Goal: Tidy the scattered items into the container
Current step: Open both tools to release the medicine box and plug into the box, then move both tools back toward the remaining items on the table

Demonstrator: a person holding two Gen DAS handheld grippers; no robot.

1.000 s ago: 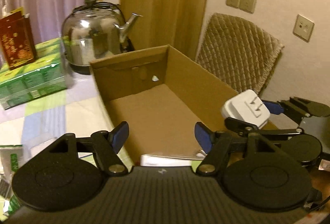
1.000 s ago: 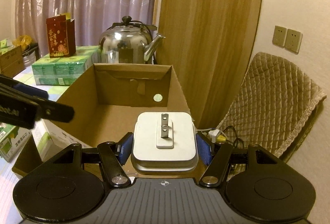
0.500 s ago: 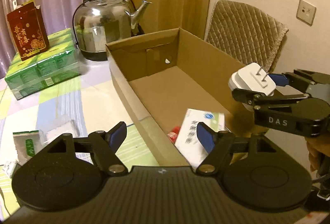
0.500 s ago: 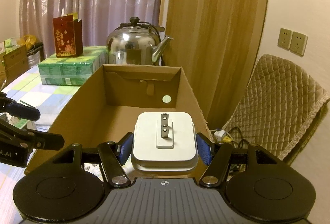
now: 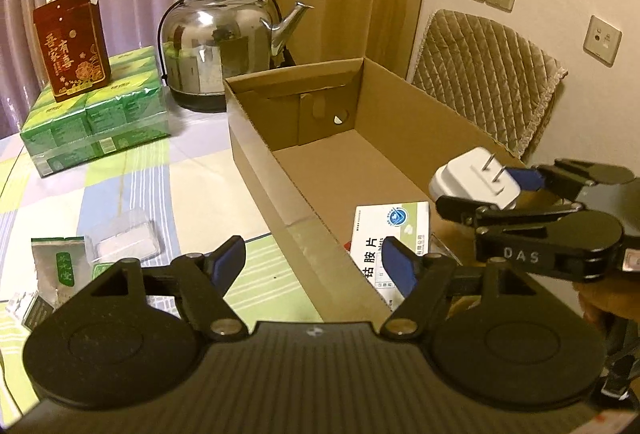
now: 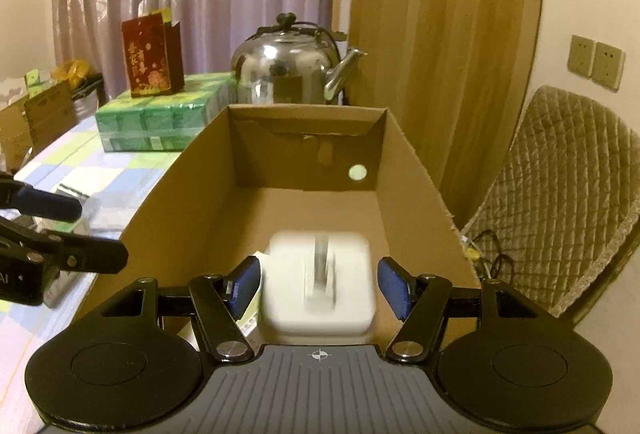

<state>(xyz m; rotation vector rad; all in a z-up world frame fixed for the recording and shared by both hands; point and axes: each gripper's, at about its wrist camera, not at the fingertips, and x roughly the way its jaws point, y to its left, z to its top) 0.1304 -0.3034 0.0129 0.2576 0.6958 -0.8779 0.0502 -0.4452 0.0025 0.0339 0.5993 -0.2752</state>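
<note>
The open cardboard box [image 5: 256, 154] lies lengthwise on the table, with a white medicine box [image 5: 392, 230] at its near end. My right gripper [image 6: 318, 282] hovers over that near end and its jaws are opening. The white plug charger [image 6: 320, 286] sits between the pads, blurred, with a gap on each side. In the left wrist view the charger [image 5: 468, 178] shows prongs up at the right. My left gripper [image 5: 312, 262] is open and empty above the box's near left wall. A clear packet [image 5: 124, 238] and a green sachet [image 5: 60, 266] lie on the cloth to its left.
A steel kettle [image 5: 216, 34] stands behind the box. A green tissue pack [image 5: 92, 114] with a red carton [image 5: 70, 46] on top sits at the back left. A quilted chair [image 5: 488, 74] and the wall flank the box's right side.
My left gripper drew back and left from over the box, bringing the tablecloth and packets into view. The right pads parted from the charger, which now blurs between them.
</note>
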